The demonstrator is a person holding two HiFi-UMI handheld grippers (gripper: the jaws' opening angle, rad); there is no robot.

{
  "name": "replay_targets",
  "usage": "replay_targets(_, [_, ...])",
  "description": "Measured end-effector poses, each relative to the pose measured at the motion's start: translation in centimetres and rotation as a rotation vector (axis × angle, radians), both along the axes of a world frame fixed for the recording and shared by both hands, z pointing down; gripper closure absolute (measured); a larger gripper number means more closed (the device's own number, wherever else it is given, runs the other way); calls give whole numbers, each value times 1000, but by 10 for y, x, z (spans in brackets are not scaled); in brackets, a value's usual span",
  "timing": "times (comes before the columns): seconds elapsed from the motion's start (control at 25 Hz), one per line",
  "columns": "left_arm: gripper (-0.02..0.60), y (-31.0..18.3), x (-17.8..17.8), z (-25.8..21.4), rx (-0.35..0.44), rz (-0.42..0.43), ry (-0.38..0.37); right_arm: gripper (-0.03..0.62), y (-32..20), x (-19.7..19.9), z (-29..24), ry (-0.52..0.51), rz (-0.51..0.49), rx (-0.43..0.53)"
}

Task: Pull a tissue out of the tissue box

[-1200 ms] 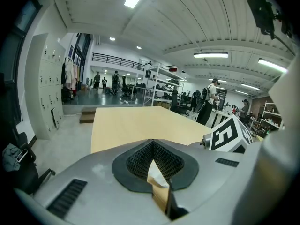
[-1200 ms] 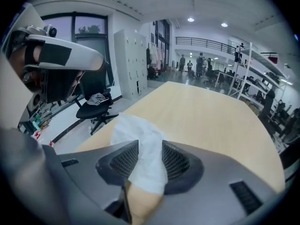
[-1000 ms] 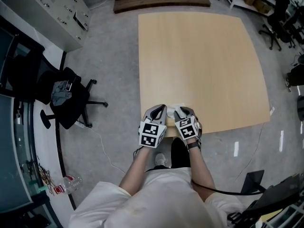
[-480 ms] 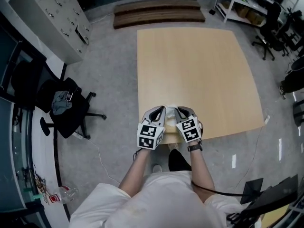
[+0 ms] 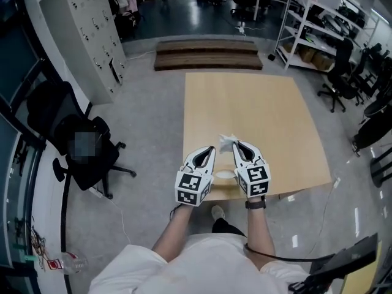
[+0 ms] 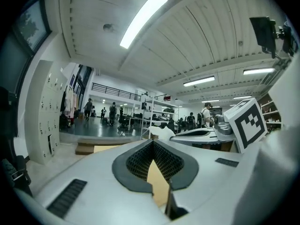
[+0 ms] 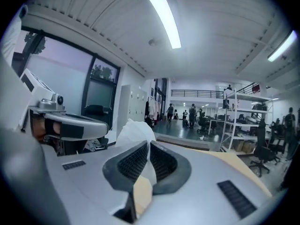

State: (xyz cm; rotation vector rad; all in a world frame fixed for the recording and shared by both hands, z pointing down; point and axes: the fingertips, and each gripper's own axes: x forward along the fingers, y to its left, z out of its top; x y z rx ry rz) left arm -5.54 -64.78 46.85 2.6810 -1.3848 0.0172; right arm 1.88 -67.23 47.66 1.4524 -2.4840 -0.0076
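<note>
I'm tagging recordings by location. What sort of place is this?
Probably a lab or workshop hall: metal shelving racks stacked with gear, a grey locker cabinet, and rolling office chairs.

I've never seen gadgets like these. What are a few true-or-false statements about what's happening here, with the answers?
1. The right gripper pinches a crumpled white tissue in its jaws. True.
2. The left gripper holds a tissue too. False: its jaws are together with nothing between them.
3. The square table below is light wood. True.
4. The tissue is bright blue. False: it is white.
</note>
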Motion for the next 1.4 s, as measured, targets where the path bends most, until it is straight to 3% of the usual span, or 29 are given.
replay_targets(0.28, [581, 61, -32, -25, 85, -39, 1, 574, 78, -8, -43, -63, 46, 118])
replay_targets(0.56, [581, 108, -38, -18, 63, -57, 9, 574, 137, -5, -45, -84, 107, 124])
replay_targets(1.0, [581, 102, -16, -49, 86, -77, -13, 579, 127, 0, -91, -88, 56, 214])
replay_targets(1.4, [581, 96, 36, -52, 93, -18, -29, 579, 113, 56, -89, -105, 108, 195])
